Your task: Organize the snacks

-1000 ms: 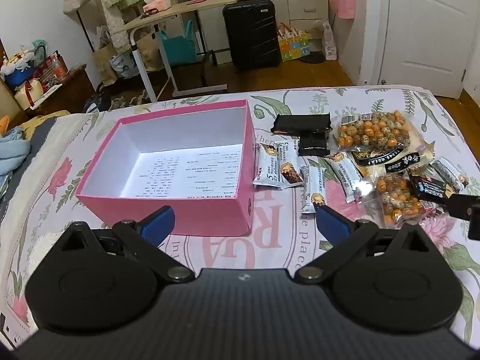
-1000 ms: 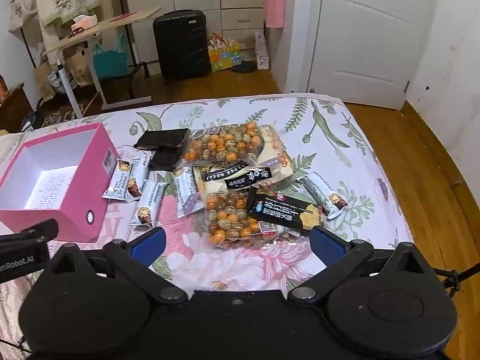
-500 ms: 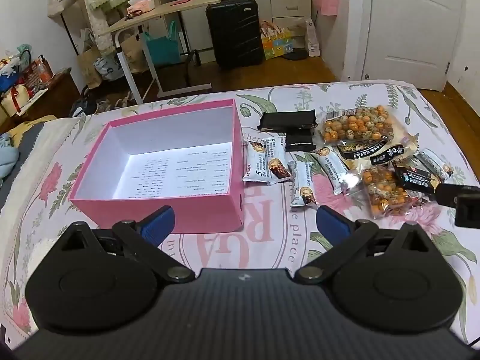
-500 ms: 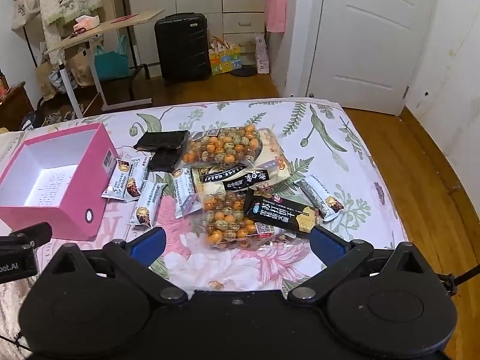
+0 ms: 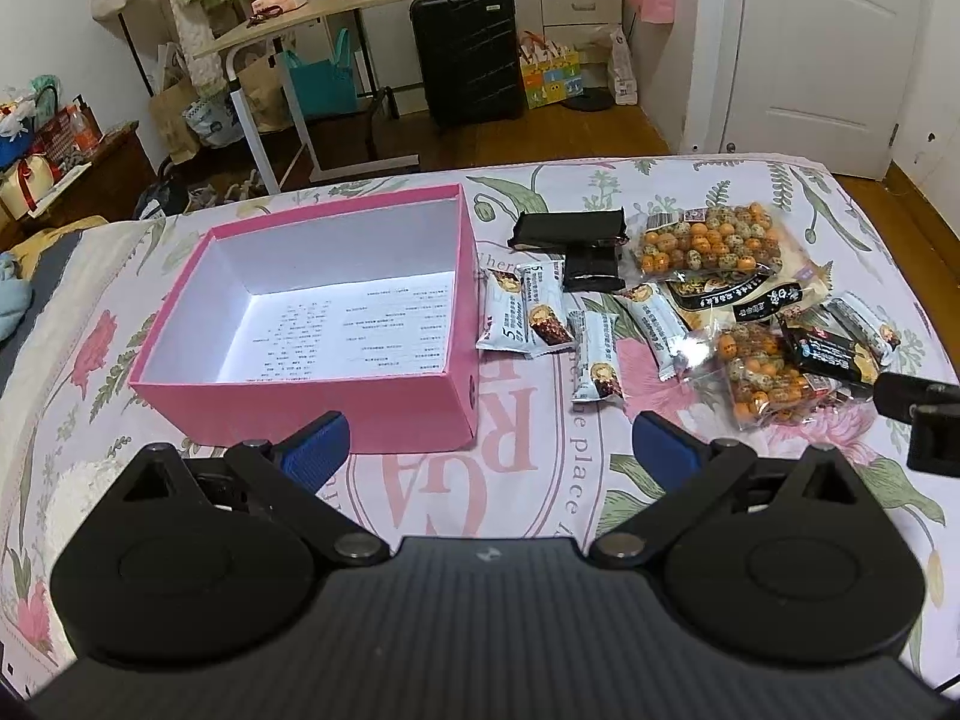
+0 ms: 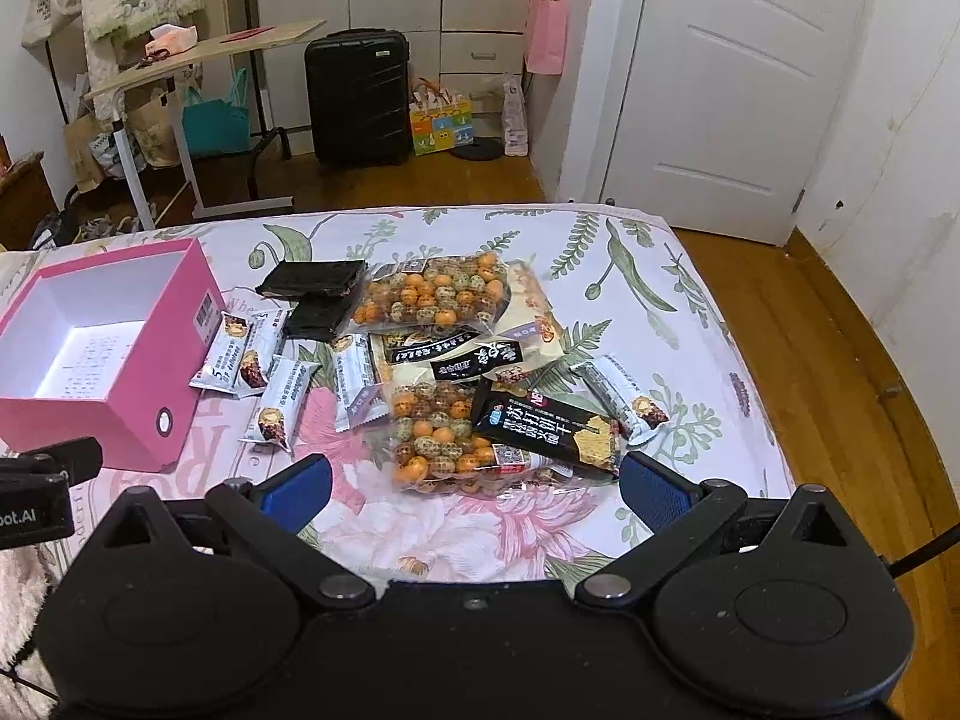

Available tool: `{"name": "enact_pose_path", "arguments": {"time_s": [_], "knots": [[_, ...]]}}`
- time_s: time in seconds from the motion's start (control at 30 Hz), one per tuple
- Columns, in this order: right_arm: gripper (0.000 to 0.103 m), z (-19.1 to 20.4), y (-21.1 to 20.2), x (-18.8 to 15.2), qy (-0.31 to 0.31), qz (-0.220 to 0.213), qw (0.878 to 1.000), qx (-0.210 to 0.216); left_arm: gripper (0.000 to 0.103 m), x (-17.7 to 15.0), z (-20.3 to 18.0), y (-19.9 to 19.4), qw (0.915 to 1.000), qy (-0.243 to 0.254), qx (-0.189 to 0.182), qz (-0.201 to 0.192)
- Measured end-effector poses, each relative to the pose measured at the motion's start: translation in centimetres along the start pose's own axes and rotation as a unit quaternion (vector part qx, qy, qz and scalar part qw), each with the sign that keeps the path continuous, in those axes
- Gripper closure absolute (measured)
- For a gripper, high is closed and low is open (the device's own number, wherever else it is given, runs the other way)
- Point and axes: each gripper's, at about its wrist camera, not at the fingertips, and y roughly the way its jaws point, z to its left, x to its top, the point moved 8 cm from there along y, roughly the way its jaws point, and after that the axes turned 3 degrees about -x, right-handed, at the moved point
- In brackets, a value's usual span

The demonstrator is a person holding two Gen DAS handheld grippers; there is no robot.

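An open pink box [image 5: 300, 402] with a white, empty inside sits on a floral bedspread; it also shows in the right wrist view [image 6: 150, 372]. To its right lie several snacks: white bars [image 5: 522, 315], black packets [image 5: 567, 228], two clear bags of orange and speckled nuts [image 6: 435, 297] [image 6: 441, 438], a beige bag [image 6: 516, 336] and a black cracker pack [image 6: 546, 426]. My left gripper [image 5: 489, 444] is open and empty, near the box's front. My right gripper [image 6: 474, 489] is open and empty, just short of the near nut bag.
The bed's far edge [image 5: 600, 165] and right edge [image 6: 738, 348] drop to a wooden floor. Beyond stand a black suitcase [image 5: 465, 54], a rolling side table [image 5: 312, 12], bags and a white door [image 6: 732, 90]. Each gripper shows at the edge of the other's view.
Both grippers have drawn back and risen slightly, so the box and snacks sit further off in view. Nothing was taken hold of; the snacks have not moved.
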Motion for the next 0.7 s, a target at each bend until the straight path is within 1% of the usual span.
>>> {"name": "enact_pose_path", "arguments": {"time_s": [0.17, 0.4, 0.53, 0.7], "knots": [[0.000, 0.0, -0.2, 0.0, -0.004, -0.004, 1.000, -0.009, 0.001, -0.3, 0.0, 0.2, 0.9999, -0.012, -0.003, 0.009], [0.000, -0.1, -0.3, -0.1, -0.007, -0.005, 1.000, -0.017, 0.001, -0.7, 0.3, 0.7, 0.9986, -0.043, -0.013, 0.028], [0.000, 0.0, -1.1, -0.1, -0.022, -0.020, 0.999, -0.045, 0.001, -0.8, 0.2, 0.7, 0.9986, -0.045, -0.008, 0.027], [0.000, 0.0, -1.1, 0.0, -0.019, -0.022, 0.999, -0.040, 0.001, -0.7, 0.1, 0.5, 0.9987, -0.044, -0.009, 0.026]]}}
